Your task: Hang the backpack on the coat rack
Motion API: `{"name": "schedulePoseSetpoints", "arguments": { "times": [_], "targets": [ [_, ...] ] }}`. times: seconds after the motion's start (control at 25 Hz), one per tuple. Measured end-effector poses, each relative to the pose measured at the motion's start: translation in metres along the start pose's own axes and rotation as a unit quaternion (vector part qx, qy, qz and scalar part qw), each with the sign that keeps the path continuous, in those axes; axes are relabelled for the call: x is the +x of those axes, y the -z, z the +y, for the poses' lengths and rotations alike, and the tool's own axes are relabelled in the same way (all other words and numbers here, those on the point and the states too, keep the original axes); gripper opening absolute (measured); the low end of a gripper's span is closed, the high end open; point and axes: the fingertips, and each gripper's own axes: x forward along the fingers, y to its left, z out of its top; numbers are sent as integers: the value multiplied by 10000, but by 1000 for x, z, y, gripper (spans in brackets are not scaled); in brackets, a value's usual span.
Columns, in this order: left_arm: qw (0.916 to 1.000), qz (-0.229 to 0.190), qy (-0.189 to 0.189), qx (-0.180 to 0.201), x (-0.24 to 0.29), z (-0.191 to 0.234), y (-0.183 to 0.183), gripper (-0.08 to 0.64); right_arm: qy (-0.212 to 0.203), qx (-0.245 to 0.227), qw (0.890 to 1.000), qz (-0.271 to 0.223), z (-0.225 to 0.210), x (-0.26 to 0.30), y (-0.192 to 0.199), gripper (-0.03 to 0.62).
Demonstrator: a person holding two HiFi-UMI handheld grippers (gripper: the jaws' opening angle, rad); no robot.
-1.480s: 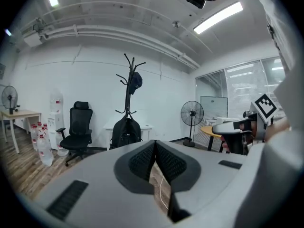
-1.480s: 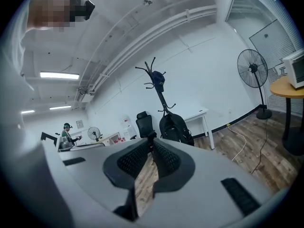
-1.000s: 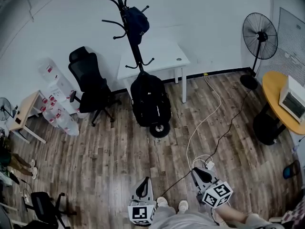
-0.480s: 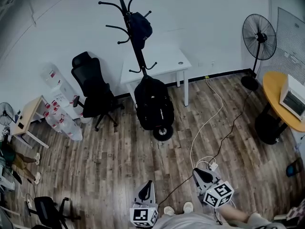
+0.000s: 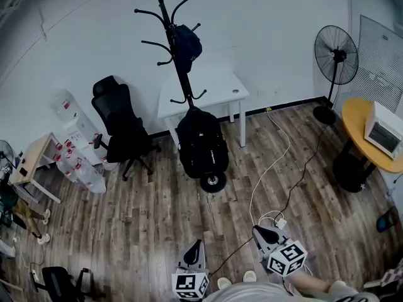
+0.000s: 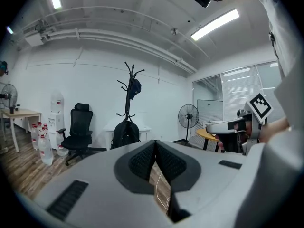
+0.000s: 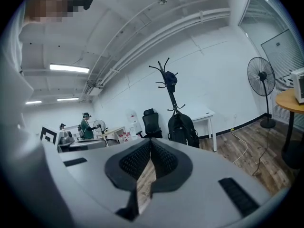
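Observation:
The black backpack hangs from a low hook of the black coat rack, its bottom near the rack's round base. It is far from both grippers. The left gripper is by my feet at the bottom of the head view, shut and empty. The right gripper is beside it, its jaws closing until the tips meet, with nothing between them. In the left gripper view the backpack and rack stand beyond the shut left gripper. The right gripper also faces the backpack.
A dark cap hangs on an upper hook. A white table stands behind the rack and a black office chair to its left. A fan and a round yellow table are at right. A cable crosses the wooden floor.
The head view has drawn back slightly from the rack, and both grippers have shifted a little with it. The backpack stays on its hook.

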Motion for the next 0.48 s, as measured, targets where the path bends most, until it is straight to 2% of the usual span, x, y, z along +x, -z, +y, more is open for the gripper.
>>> {"name": "schedulePoseSetpoints", "arguments": {
  "times": [0.48],
  "targets": [
    [9999, -57, 103, -85, -2, 0, -1, 9, 58, -65, 9999, 115, 9, 3, 4, 15]
  ]
}}
